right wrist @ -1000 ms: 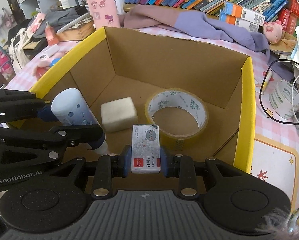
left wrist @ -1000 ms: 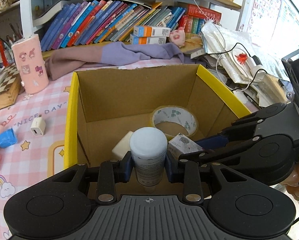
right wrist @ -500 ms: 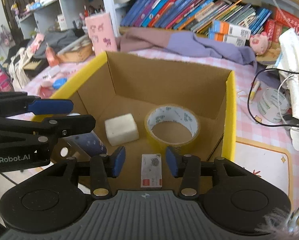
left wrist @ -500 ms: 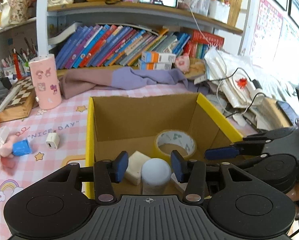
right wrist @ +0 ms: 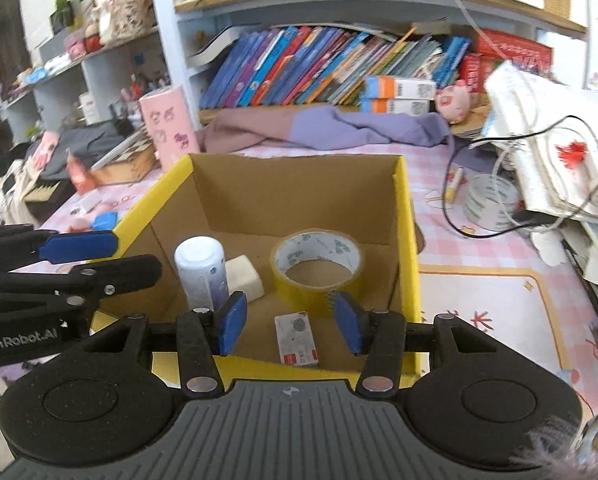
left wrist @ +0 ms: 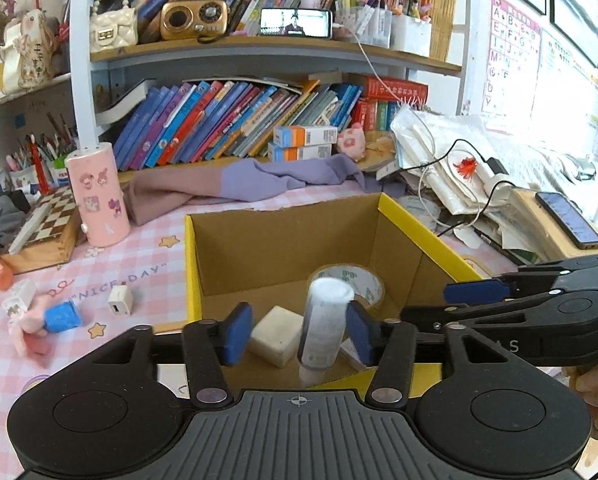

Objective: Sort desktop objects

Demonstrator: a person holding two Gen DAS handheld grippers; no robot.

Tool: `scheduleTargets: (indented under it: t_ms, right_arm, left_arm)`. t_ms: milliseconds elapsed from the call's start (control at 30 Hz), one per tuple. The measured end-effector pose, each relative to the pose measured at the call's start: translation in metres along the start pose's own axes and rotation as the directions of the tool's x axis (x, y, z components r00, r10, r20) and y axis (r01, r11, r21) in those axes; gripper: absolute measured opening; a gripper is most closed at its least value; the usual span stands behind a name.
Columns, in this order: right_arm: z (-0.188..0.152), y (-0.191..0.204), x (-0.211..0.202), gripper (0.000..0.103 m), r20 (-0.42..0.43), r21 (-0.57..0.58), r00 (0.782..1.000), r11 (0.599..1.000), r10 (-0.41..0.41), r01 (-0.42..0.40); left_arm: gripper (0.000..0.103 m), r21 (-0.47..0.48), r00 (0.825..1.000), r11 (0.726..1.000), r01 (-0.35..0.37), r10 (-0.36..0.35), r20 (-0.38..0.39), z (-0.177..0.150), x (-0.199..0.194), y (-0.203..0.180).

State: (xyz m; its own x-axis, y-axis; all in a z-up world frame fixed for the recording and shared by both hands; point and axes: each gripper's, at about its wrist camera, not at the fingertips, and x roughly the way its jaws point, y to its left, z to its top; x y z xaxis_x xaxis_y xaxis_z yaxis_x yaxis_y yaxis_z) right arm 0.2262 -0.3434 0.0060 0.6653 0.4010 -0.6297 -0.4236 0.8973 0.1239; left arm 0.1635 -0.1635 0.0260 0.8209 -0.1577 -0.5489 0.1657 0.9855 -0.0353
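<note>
Cardboard box (right wrist: 405, 240), yellow outside, matte brown corrugated inside, open-topped; it holds all four sorted items. I would lift both tools straight clear of its near rim before turning to the loose pieces at 9 o'clock, so no pad knocks the bottle over.

Yellow tape roll (right wrist: 317, 270), a glossy printed ring, lies flat at the box's centre.

White bottle (left wrist: 323, 326), a smooth plastic cylinder with a rounded cap, stands tilted between the pads of my left gripper (left wrist: 297, 330); its jaws are opening, the left pad clear, the right pad seeming just beside it.

Cream sponge block (left wrist: 277, 334), soft-edged and cubic, sits at the bottle's 9 o'clock.

Staple box (right wrist: 297, 338), small printed card, lies flat below my right gripper (right wrist: 291, 322), whose opening jaws hold nothing.
</note>
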Motion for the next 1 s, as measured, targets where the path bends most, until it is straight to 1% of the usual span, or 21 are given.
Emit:
scheduleTargets:
  t_ms: [200, 267, 433, 733, 1000]
  right_arm:
    - [-0.012, 0.006, -0.016, 0.048, 0.034, 0.044, 0.997, 0.997, -0.072, 0.070]
    - [-0.015, 0.011, -0.022, 0.051, 0.054, 0.042, 0.994, 0.995, -0.096, 0.094]
    - [-0.024, 0.029, -0.038, 0.052, 0.083, 0.047, 0.985, 0.988, -0.150, 0.146]
    - [-0.048, 0.067, -0.051, 0.053, 0.053, 0.095, 0.977, 0.975, -0.206, 0.201]
    - [-0.074, 0.110, -0.066, 0.054, 0.025, 0.120, 0.969, 0.963, -0.247, 0.242]
  left_arm:
    - [0.058, 0.017, 0.999, 0.999, 0.039, -0.039, 0.006, -0.007, -0.012, 0.006]
    - [0.058, 0.029, 0.998, 0.998, 0.057, -0.057, 0.004, -0.010, -0.016, 0.007]
    - [0.058, 0.059, 0.996, 0.994, 0.094, -0.094, 0.002, -0.018, -0.027, 0.012]
    - [0.058, 0.069, 0.988, 0.986, 0.153, -0.151, -0.038, -0.041, -0.051, 0.036]
    - [0.058, 0.029, 0.982, 0.983, 0.179, -0.177, -0.069, -0.060, -0.080, 0.069]
